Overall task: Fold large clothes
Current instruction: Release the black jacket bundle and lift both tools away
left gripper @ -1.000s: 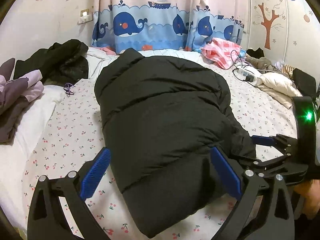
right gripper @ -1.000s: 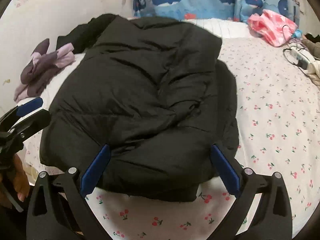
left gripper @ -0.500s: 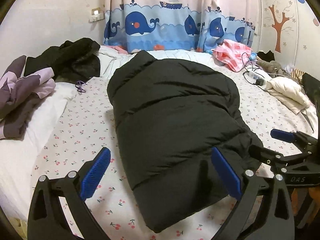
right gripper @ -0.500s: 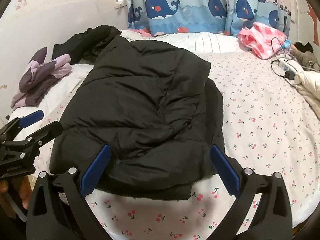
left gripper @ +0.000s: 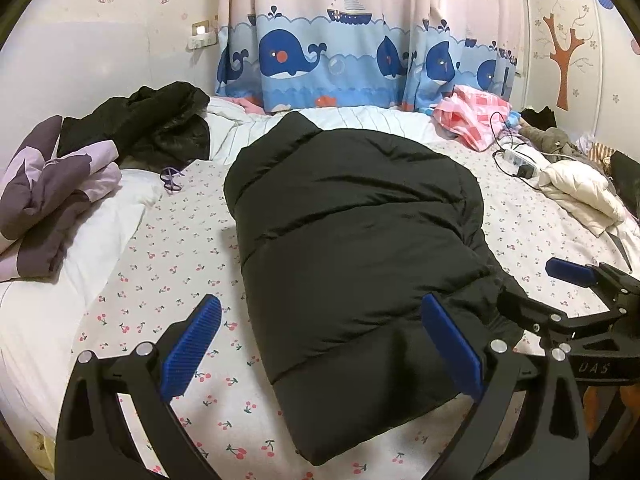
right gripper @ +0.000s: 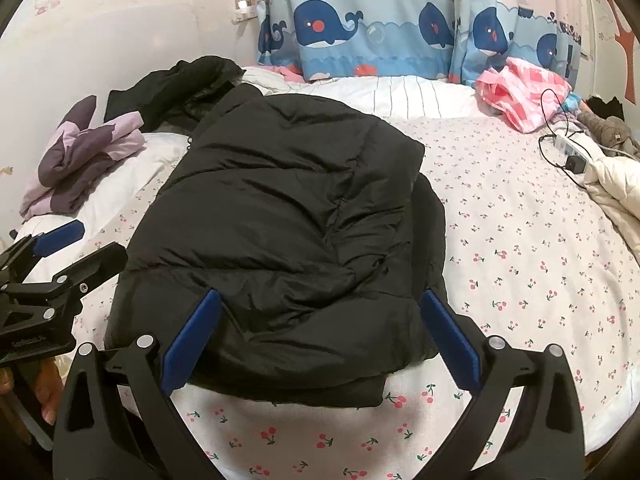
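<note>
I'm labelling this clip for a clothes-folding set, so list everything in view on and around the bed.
puffer jacket: 1, black, folded, middle of the bed
bedsheet: 1, white with a cherry print, covers the bed
purple garment: 1, dark and light purple, bunched at the bed's left edge
dark clothing pile: 1, black, far left of the bed
pink checked cloth: 1, pink and white, far right by the curtain
power strip: 1, white with a black cable, right side
cream jacket: 1, off-white, right edge
whale curtain: 1, blue and pink, behind the bed
left gripper: 1, black with blue pads, open, over the jacket's near end
right gripper: 1, same colours, open, over the jacket's near end
</note>
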